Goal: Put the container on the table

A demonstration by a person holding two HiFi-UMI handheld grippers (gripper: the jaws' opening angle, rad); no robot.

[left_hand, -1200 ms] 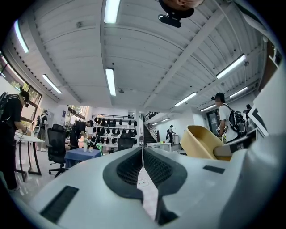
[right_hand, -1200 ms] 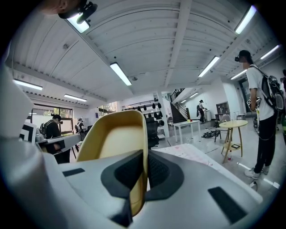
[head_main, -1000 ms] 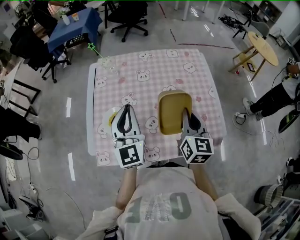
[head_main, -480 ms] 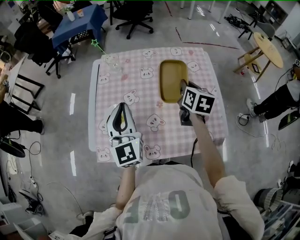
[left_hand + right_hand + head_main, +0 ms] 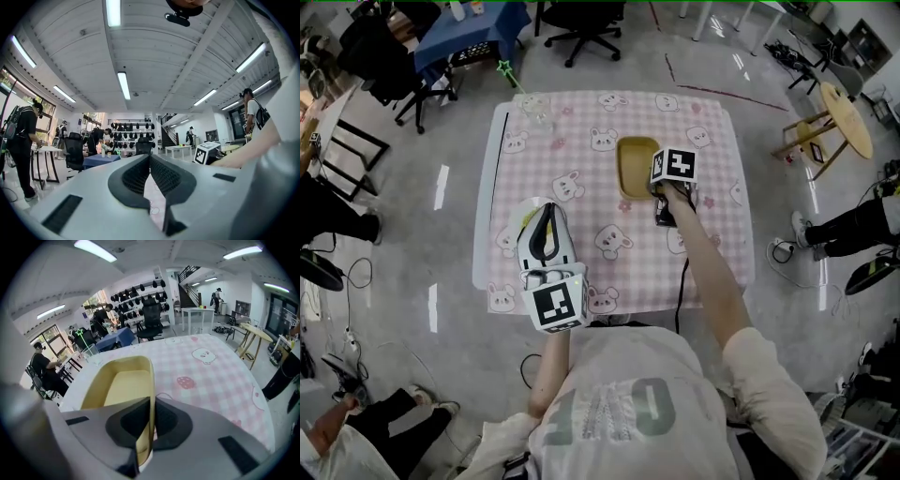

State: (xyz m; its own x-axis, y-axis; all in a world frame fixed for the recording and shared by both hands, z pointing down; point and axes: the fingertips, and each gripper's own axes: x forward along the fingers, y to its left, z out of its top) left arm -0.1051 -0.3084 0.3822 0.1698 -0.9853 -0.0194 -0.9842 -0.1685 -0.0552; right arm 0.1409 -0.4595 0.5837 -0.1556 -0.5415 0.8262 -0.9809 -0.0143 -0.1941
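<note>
A shallow yellow container hangs low over the far middle of the table with the pink checked cloth; I cannot tell whether it touches the cloth. My right gripper is shut on its right-hand rim and tilts steeply down. In the right gripper view the rim of the container runs straight between the pads of the right gripper. Near the table's front left, my left gripper is held level and shut, with nothing in it. In the left gripper view the tips of that left gripper meet.
A clear glass stands at the table's far left corner, also in the right gripper view as the glass. Office chairs and a blue table stand beyond. A round wooden table is at the right. People stand around.
My right gripper has carried the container forward and down, from close in front of the person's body to the far middle of the table. The left gripper has hardly moved.
</note>
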